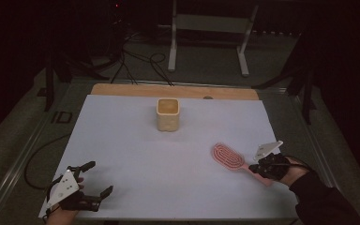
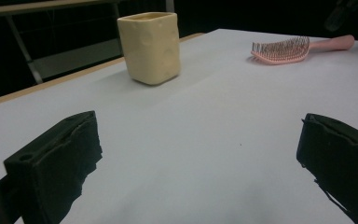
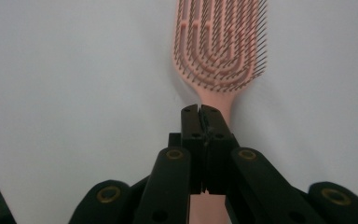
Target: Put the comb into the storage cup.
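Right hand-held gripper [image 1: 258,166] clamped on pink hairbrush [image 1: 228,156] handle, cream cup [image 1: 168,114] mid-table, left hand-held gripper [image 1: 97,178] open

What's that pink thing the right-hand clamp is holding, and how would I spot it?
Look at the white table, toward its near right corner. There lies a pink hairbrush, bristles up, its handle pinched in the right gripper. The only other thing nearby is a cream cup farther back.

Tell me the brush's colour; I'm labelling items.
Pink brush, bristles too; best seen in the right gripper view.
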A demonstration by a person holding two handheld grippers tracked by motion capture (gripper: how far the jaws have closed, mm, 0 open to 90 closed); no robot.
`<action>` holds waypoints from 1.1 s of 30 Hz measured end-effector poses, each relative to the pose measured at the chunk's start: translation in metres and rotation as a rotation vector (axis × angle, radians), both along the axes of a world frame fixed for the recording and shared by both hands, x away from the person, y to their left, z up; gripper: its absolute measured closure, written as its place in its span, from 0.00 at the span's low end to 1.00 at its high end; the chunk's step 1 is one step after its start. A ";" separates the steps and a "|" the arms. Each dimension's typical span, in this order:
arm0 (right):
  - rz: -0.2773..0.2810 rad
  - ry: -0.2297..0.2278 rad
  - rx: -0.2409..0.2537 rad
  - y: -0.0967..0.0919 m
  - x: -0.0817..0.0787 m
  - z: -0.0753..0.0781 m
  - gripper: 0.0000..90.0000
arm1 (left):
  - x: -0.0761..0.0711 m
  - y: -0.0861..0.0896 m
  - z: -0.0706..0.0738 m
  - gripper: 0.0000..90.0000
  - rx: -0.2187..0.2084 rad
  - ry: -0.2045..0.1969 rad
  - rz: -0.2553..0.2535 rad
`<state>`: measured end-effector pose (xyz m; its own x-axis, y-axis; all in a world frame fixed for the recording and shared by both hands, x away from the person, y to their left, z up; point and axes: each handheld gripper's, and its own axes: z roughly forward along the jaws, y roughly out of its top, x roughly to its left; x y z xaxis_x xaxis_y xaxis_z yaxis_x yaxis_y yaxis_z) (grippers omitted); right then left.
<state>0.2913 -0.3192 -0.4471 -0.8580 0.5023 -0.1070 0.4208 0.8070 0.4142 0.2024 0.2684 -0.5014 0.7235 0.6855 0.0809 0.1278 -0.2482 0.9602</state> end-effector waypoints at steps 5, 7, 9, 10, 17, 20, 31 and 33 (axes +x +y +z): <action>0.022 0.054 -0.048 0.005 0.009 0.000 0.98 | 0.000 0.000 0.000 0.00 -0.001 0.000 0.000; 0.036 0.065 -0.069 0.006 0.012 -0.001 0.97 | 0.000 0.000 0.000 0.00 -0.001 0.000 0.000; 0.034 0.070 -0.077 0.007 0.013 -0.001 0.96 | 0.000 0.000 0.000 0.00 -0.002 0.001 0.000; 0.033 0.078 -0.084 0.008 0.015 0.000 0.94 | 0.000 0.000 0.000 0.00 -0.002 0.000 0.001; 0.009 0.092 -0.087 0.010 0.019 0.000 0.73 | 0.000 0.000 0.000 0.00 -0.004 0.000 -0.001; -0.008 0.100 -0.072 0.009 0.023 -0.002 0.64 | 0.000 0.000 0.000 0.00 -0.002 0.002 -0.001; -0.023 0.145 -0.068 0.008 0.036 -0.012 0.30 | 0.000 0.000 0.000 0.00 -0.001 0.004 -0.006; -0.040 0.156 -0.070 0.010 0.035 -0.015 0.25 | 0.000 0.000 0.000 0.00 -0.001 0.002 -0.007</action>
<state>0.3266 -0.3095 -0.4620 -0.8464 0.5325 -0.0100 0.5081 0.8130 0.2845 0.2024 0.2686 -0.5014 0.7282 0.6809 0.0782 0.1286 -0.2478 0.9602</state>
